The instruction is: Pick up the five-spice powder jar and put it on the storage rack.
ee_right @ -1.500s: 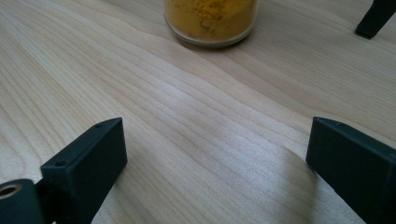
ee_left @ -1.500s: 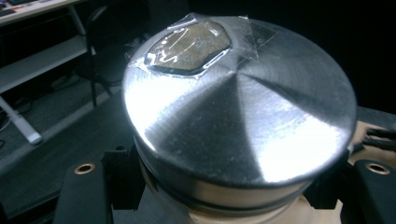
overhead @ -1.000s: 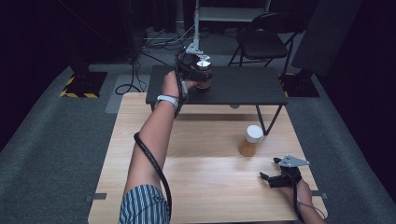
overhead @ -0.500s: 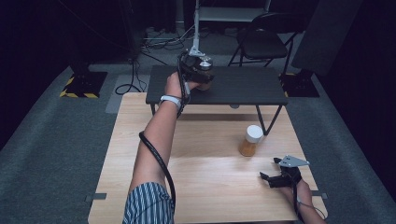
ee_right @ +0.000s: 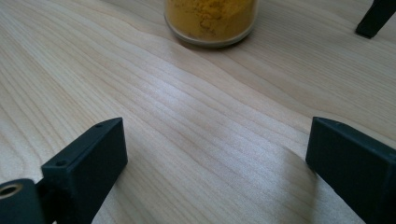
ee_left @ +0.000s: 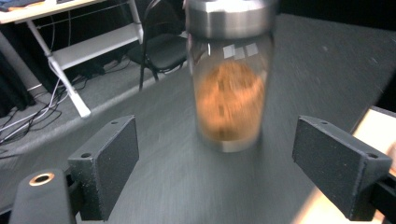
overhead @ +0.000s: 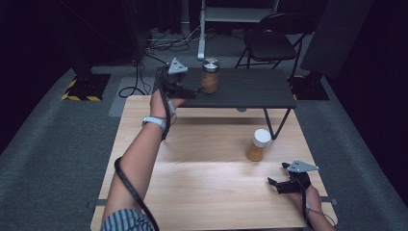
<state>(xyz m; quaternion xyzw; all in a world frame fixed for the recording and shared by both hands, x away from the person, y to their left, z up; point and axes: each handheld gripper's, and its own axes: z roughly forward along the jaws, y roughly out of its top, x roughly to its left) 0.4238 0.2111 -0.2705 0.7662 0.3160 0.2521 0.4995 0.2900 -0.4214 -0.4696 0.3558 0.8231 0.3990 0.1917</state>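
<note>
- Since the earlier frames, the left gripper (overhead: 190,89) has drawn back toward 9 o'clock from the silver-lidded spice jar (overhead: 210,75), which it held then; the jar now stands free on the black side table (overhead: 250,89).
- Its jaws have just been opening. In the left gripper view they stand apart with nothing between them, and the jar (ee_left: 229,74) sits upright just beyond them at 12 o'clock, blurred, with orange-brown powder inside.
- In the high view, the left gripper sits just beside the jar, at its 9 o'clock, over the black table's near left corner.
- The right gripper (overhead: 284,183) rests at 4 o'clock on the wooden table (overhead: 192,192), its jaws apart and empty.
- A white-lidded jar of yellow powder (overhead: 257,144) stands on the wood at the right gripper's 11 o'clock, near but apart; its base (ee_right: 210,21) is at 12 o'clock in the right gripper view.
- A black folding chair (overhead: 269,41) stands behind the black table at 1 o'clock.
</note>
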